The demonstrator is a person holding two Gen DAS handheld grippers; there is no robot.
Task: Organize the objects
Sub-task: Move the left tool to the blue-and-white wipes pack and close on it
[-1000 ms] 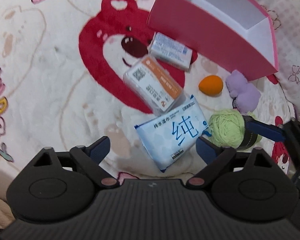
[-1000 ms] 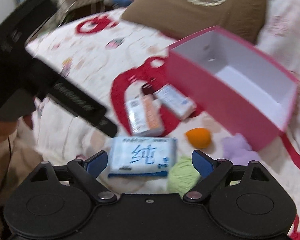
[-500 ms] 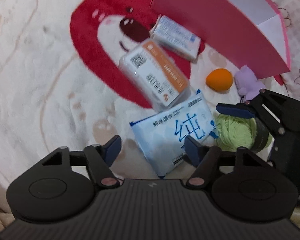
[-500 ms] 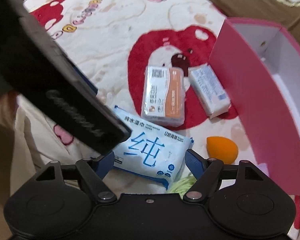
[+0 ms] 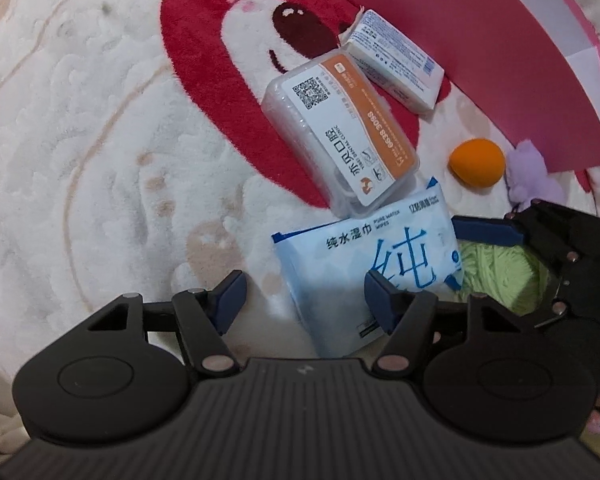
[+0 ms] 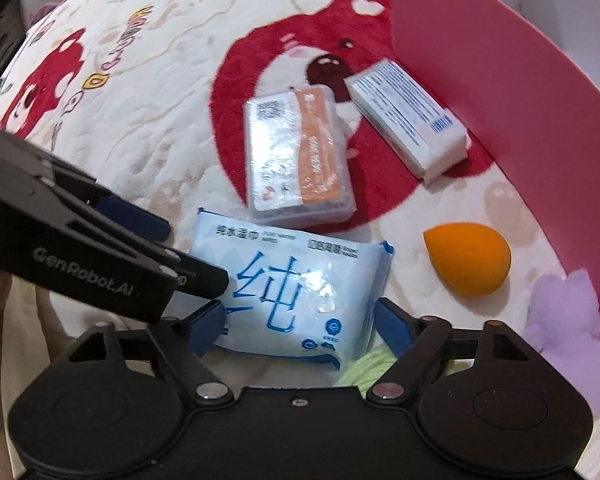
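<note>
**Pale-blue wipes pack now sits between both tools**

Pale-blue plastic, printed with a big "纯" and "PURE WATER WIPES", is what we close in on: the soft wipes pack [image 6: 296, 296] lies flat on the cream plush blanket with its red bear print [image 5: 204, 92]. A second ago we hung higher and farther back; now our right tool [image 6: 300, 322] straddles the pack's near end, fingers spread on either side, not yet clenched. Our left tool [image 5: 304, 298] has dropped in too, released, one finger over the pack's corner. We judge the pack to be the first item bound for the pink cardboard box [image 6: 500, 92], which stands open just beyond the pile.

Just past the pack, seemingly touching it, lies a clear plastic case with an orange-and-white label [image 5: 340, 136] carrying a QR code and "6638 3088". Behind it lies a small white carton with blue print [image 6: 408, 118], too fine to read. An orange teardrop makeup sponge [image 6: 468, 262], a lilac plush toy [image 6: 568, 336] and a green yarn ball [image 5: 500, 276] wait alongside. "GenRobot.AI" marks the left tool's side.
</note>
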